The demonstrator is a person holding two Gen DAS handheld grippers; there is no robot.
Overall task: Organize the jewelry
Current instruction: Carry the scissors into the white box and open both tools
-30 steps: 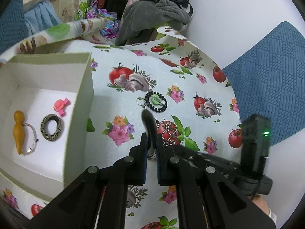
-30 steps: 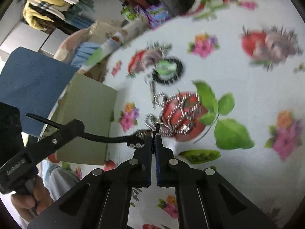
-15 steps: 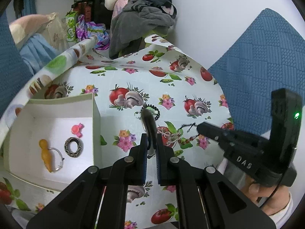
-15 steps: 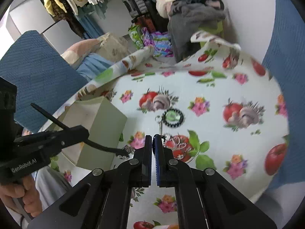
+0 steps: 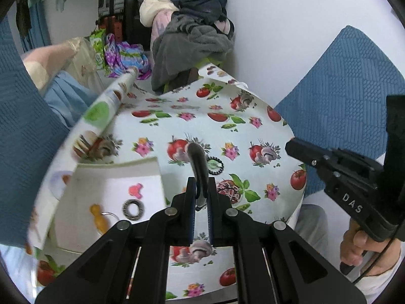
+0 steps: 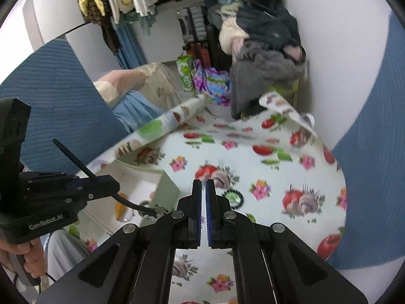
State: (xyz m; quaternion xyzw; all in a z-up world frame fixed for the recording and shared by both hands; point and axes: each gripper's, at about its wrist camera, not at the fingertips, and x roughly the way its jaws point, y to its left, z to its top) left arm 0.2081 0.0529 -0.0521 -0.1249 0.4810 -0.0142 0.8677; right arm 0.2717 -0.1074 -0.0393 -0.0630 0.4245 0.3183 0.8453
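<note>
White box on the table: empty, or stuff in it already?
Not empty. The left wrist view shows the open white box holding a pink piece, a dark patterned ring and an orange pendant on a hoop.

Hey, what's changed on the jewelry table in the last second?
Both grippers rose away from the table. The left gripper stays shut on the dark curved piece; the right gripper stays shut, nothing visible between its fingers. Nothing was let go. The beaded chain seems unmoved on the tablecloth; the black coil tie and the pieces in the white box stayed put.
</note>
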